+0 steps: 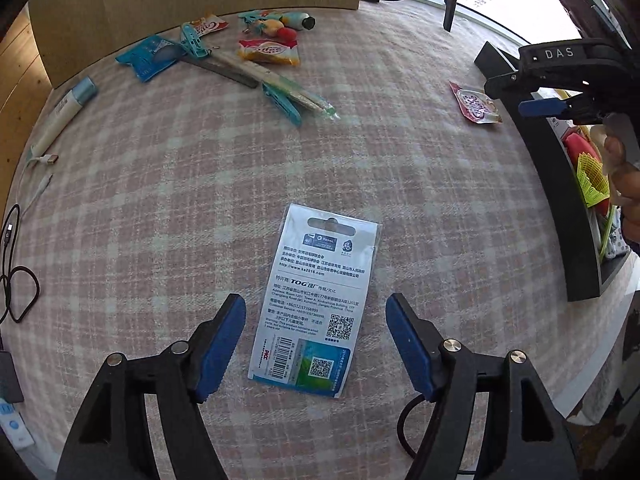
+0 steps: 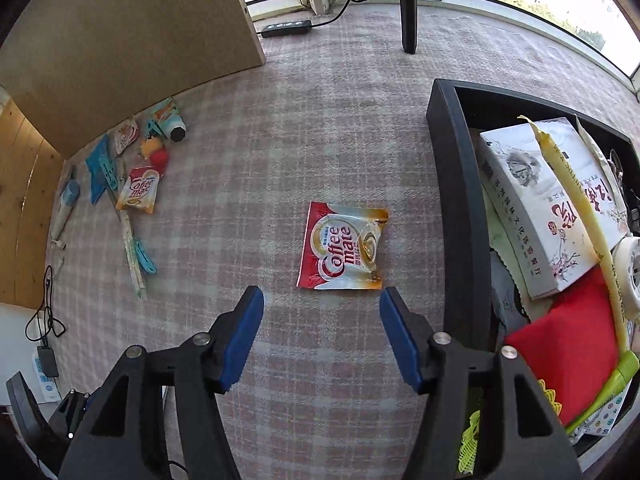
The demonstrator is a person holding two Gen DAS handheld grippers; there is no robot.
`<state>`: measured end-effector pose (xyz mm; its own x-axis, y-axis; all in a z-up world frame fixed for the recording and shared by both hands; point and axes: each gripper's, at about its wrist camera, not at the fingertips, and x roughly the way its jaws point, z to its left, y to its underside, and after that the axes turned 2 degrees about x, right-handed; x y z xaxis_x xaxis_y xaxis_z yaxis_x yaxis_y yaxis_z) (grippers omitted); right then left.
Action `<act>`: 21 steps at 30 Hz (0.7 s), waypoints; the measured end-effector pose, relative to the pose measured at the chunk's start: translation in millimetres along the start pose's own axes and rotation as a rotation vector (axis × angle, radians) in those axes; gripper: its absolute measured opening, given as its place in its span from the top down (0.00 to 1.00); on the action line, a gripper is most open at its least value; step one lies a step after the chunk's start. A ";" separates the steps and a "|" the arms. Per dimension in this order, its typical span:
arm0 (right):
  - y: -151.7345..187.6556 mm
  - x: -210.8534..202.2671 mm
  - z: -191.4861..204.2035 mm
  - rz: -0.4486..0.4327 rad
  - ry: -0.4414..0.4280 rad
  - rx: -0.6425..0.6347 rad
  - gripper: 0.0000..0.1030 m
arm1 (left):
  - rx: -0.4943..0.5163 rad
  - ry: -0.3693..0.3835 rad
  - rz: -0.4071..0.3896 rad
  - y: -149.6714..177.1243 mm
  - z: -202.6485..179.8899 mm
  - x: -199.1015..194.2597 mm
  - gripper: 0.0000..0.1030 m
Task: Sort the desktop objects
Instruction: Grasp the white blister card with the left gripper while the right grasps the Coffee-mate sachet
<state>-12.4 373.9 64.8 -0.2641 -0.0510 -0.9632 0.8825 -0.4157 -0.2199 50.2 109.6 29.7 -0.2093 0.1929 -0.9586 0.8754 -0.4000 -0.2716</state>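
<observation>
- I see a silver-and-blue card packet (image 1: 316, 300) lying flat, printed back up, on the checked tablecloth (image 1: 360, 152); its lower end sits between my left gripper (image 1: 316, 344) fingers, which stand wide apart above it and hold nothing.
- In the right wrist view a red Coffee mate sachet (image 2: 344, 248) lies flat on the cloth just ahead of my right gripper (image 2: 322, 336); those jaws are spread wide too, empty, with the sachet beyond the tips.
- Just right of the sachet stands the black tray (image 2: 460, 200), holding a white printed box (image 2: 536, 208), a red cloth (image 2: 568, 352) and other small items.
- Far left, near the cardboard panel (image 2: 120, 60), lies a cluster: a second Coffee mate sachet (image 2: 140, 190), blue clips (image 1: 192, 40), wrapped chopsticks (image 1: 280, 84) and a small bottle (image 2: 174, 126).
- Cables (image 1: 16, 272) trail off the cloth's left edge.
</observation>
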 end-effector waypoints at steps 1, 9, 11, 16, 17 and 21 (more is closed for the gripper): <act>-3.8 4.3 -0.2 0.005 0.012 0.001 0.42 | 0.000 0.000 0.002 -0.8 -0.3 1.9 0.32; -27.5 32.4 -5.6 0.046 0.023 0.034 0.42 | -0.019 0.009 0.009 -5.8 3.1 14.9 0.32; -31.5 38.5 -6.7 0.052 0.038 0.034 0.42 | -0.014 0.006 0.004 -7.7 1.7 15.9 0.32; -39.4 49.9 -7.8 0.059 0.059 0.024 0.40 | 0.000 -0.023 -0.006 -16.8 -2.2 20.8 0.32; -41.5 51.2 -7.0 0.059 0.059 0.019 0.39 | 0.003 -0.033 -0.004 -20.1 -5.0 21.6 0.34; -49.5 57.0 2.7 0.071 0.086 -0.010 0.36 | 0.011 -0.072 0.006 -33.6 -17.3 26.5 0.40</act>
<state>-72.2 389.1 21.2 -0.1669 -0.0013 -0.9860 0.9019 -0.4043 -0.1522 22.8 143.7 14.9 -0.2351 0.1260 -0.9638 0.8720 -0.4107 -0.2664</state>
